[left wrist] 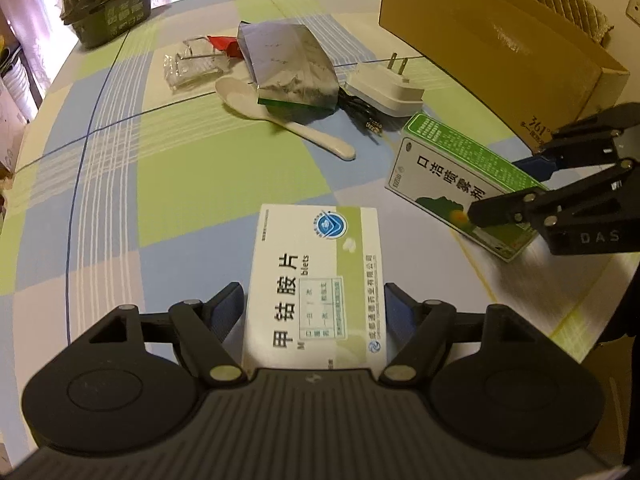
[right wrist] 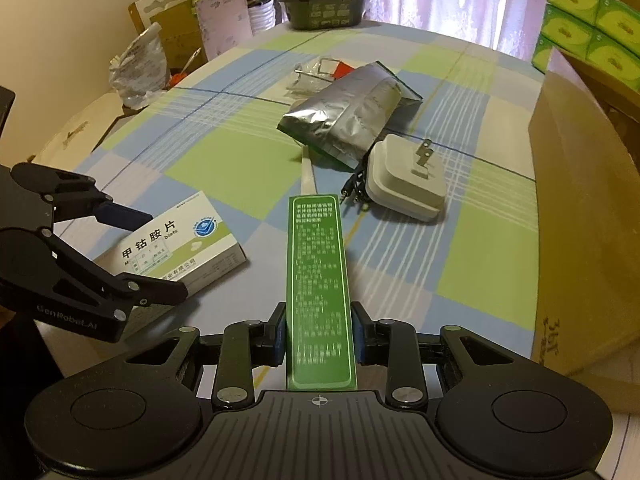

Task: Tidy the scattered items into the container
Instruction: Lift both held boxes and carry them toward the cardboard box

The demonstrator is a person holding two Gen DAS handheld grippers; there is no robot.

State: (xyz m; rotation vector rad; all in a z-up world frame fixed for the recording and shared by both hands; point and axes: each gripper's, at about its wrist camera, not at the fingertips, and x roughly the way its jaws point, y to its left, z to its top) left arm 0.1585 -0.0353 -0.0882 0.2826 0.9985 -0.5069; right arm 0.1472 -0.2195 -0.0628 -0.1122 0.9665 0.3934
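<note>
A white medicine box (left wrist: 316,280) lies on the checked tablecloth, and my left gripper (left wrist: 314,300) is shut on its two long sides. In the right wrist view the same box (right wrist: 180,244) sits between the left gripper's (right wrist: 148,252) fingers. My right gripper (right wrist: 319,332) is shut on a green spray box (right wrist: 320,280), held narrow side up. That green box (left wrist: 452,176) lies to the right of the white one, with the right gripper (left wrist: 500,188) around its near end. The brown cardboard container (left wrist: 500,52) stands at the far right, also seen in the right wrist view (right wrist: 580,220).
Mid-table lie a foil pouch (left wrist: 288,68), a white spoon (left wrist: 280,120), a white power adapter (left wrist: 384,88) with a black cable, and clear plastic packaging (left wrist: 192,64). A dark noodle bowl (left wrist: 108,0) stands at the far edge. Green tissue packs (right wrist: 588,28) are stacked behind the container.
</note>
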